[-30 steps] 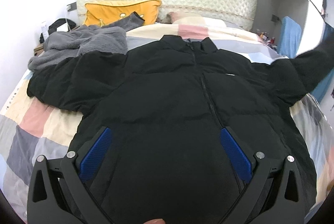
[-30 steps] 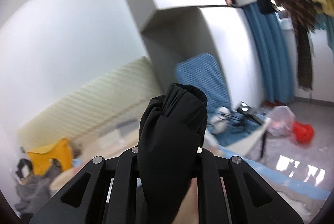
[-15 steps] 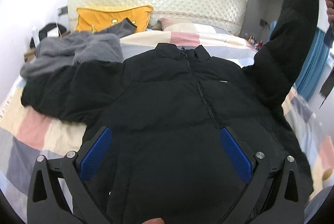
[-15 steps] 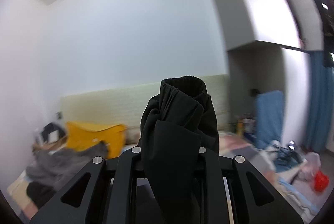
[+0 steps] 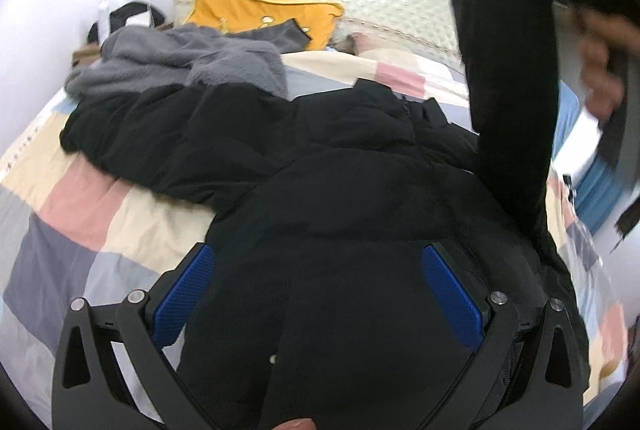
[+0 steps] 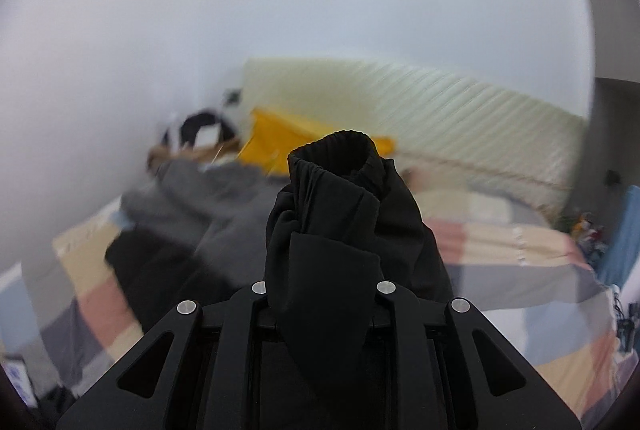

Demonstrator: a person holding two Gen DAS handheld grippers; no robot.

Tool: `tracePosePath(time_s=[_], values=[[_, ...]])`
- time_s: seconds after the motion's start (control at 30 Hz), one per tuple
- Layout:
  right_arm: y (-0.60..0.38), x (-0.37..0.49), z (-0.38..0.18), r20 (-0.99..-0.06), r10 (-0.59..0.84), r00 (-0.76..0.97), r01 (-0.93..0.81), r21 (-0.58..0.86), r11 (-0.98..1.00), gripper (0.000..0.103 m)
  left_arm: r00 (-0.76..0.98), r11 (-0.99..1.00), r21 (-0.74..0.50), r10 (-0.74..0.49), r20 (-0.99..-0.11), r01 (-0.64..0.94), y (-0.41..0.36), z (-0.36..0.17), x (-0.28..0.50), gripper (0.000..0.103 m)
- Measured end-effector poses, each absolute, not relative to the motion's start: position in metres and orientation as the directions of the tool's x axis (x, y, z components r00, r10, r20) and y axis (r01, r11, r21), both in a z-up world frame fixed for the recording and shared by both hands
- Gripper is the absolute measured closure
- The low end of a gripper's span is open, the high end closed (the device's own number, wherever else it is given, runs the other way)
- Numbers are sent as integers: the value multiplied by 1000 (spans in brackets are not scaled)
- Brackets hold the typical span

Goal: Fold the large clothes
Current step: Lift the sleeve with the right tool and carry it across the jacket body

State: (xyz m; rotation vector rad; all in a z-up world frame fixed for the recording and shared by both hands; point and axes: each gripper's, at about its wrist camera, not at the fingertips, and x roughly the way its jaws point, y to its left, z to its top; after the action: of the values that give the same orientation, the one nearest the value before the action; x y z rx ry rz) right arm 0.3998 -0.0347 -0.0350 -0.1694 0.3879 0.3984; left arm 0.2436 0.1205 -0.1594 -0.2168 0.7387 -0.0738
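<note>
Swinging sleeve [image 5: 508, 89] inward, toward 9 o'clock across jacket [image 5: 360, 189].
Right gripper [image 6: 320, 294] clamping cuff [image 6: 340, 157], jaws just easing slightly; left gripper [image 5: 316, 294] hovering open, nearer the hem.

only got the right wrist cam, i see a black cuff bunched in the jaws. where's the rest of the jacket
Observer: The jacket lies front up on the quilt. Only this sleeve is lifted, rising to the right gripper, whose jaws have just eased open slightly with the cuff between them.
Operator: what's the left gripper doing
Observer: The left gripper hovers open over the jacket's lower front, holding nothing.
Operator: and the other sleeve
Observer: The other sleeve lies spread out on the quilt, next to a grey fleece.
</note>
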Motion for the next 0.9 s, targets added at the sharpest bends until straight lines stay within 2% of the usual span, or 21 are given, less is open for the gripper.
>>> tracePosePath(time_s=[0.13, 0.3, 0.53, 0.6, 0.67, 0.73, 0.9], values=[[4, 413, -80, -475, 377, 795, -460, -67, 886, 84, 733, 963, -266, -150, -664, -44, 137, -165, 246, 0], [42, 424, -139, -583, 374, 721, -515, -91, 852, 76, 748, 939, -334, -162, -644, -84, 152, -166, 246, 0], [72, 435, -201, -679, 358, 641, -564, -100, 819, 72, 704, 926, -346, -145, -695, -152, 167, -184, 258, 0], [77, 438, -212, -700, 366, 614, -585, -93, 805, 68, 689, 930, -333, -141, -711, -154, 164, -188, 261, 0], [80, 435, -226, -710, 373, 597, -607, -96, 789, 51, 685, 940, -309, -130, -717, -145, 161, -189, 261, 0], [80, 434, -232, -720, 381, 580, -618, -84, 782, 43, 684, 942, -307, -136, -717, -134, 159, -190, 262, 0], [76, 430, -218, -699, 393, 598, -610, -79, 789, 39, 686, 934, -332, -156, -711, -131, 162, -192, 262, 0]])
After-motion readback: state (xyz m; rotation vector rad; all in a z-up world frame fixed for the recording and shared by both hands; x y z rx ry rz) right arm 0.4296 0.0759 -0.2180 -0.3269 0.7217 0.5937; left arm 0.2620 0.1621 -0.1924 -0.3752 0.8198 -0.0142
